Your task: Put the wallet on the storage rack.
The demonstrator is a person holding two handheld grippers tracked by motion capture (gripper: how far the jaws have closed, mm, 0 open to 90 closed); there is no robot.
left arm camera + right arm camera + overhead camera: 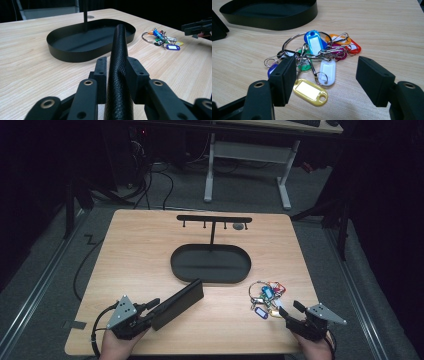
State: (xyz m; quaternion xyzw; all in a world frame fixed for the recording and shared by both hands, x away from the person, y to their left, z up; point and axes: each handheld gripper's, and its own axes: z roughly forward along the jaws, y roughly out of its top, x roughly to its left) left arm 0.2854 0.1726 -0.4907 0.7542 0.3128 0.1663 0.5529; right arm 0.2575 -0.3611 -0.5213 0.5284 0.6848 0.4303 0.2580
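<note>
A long black leather case stands on its thin edge on the wooden table, pointing at the black oval tray. My left gripper at the front left is shut on its near end. In the left gripper view both pads press the grained case, with the tray beyond. At the front right lies a bunch of coloured key tags on a metal ring. My right gripper stands open just behind it; its jaws flank the tags and touch none.
A black T-shaped stand with hooks rises from the tray's far side, with a small grey object near its right end. The other gripper shows at the right of the left gripper view. Behind the table are desk legs and floor cables.
</note>
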